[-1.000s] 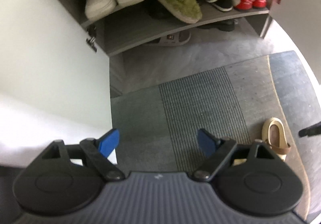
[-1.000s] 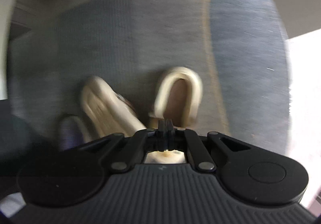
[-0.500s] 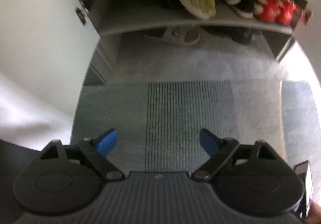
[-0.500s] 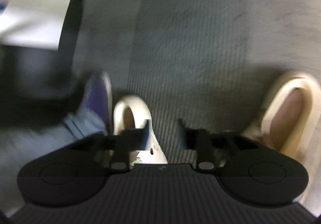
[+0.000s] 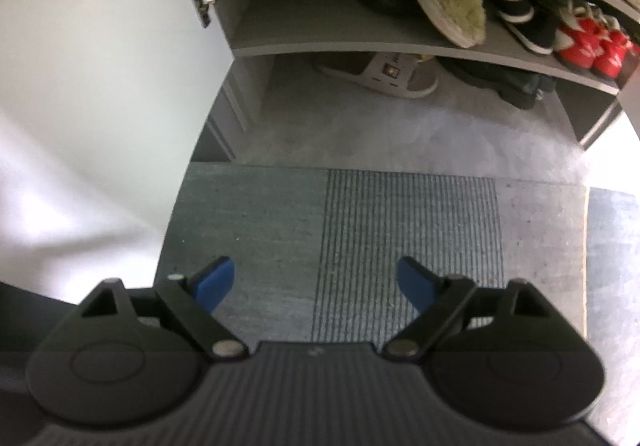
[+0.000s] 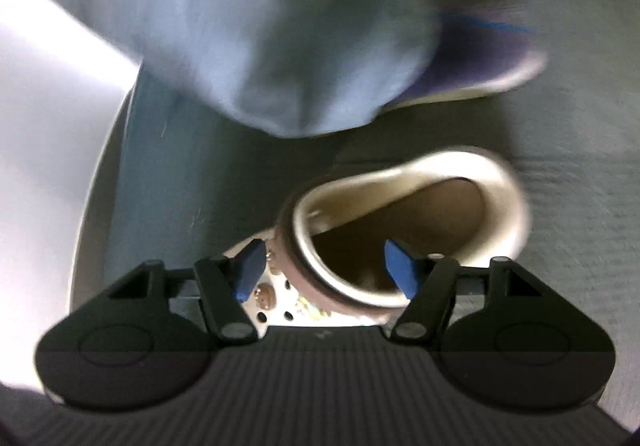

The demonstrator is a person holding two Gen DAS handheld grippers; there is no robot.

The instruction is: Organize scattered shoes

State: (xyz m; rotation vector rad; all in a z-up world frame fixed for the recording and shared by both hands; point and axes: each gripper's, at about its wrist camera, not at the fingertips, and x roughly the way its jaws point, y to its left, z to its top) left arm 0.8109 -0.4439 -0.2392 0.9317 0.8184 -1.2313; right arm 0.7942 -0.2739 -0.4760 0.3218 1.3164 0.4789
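Note:
In the right wrist view a cream clog (image 6: 416, 214) with a brown heel strap and small charms lies on the grey mat just under my right gripper (image 6: 326, 272). That gripper is open, its blue pads on either side of the clog's collar and apart from it. In the left wrist view my left gripper (image 5: 316, 284) is open and empty above the striped doormat (image 5: 408, 242). It faces the grey shoe rack (image 5: 344, 42), whose shelf holds green fuzzy slippers (image 5: 452, 2), black sneakers (image 5: 524, 22) and red-and-white sneakers (image 5: 588, 46).
A person's leg in light blue trousers (image 6: 248, 30) and a purple shoe (image 6: 480, 58) stand on the mat just beyond the clog. A beige slide sandal (image 5: 384, 76) and dark shoes (image 5: 508, 82) lie under the rack. The white cabinet door (image 5: 100, 86) stands open on the left.
My right gripper went from shut to open and swung left, over the other cream clog beside the person's foot. The left gripper moved closer to the rack, still open.

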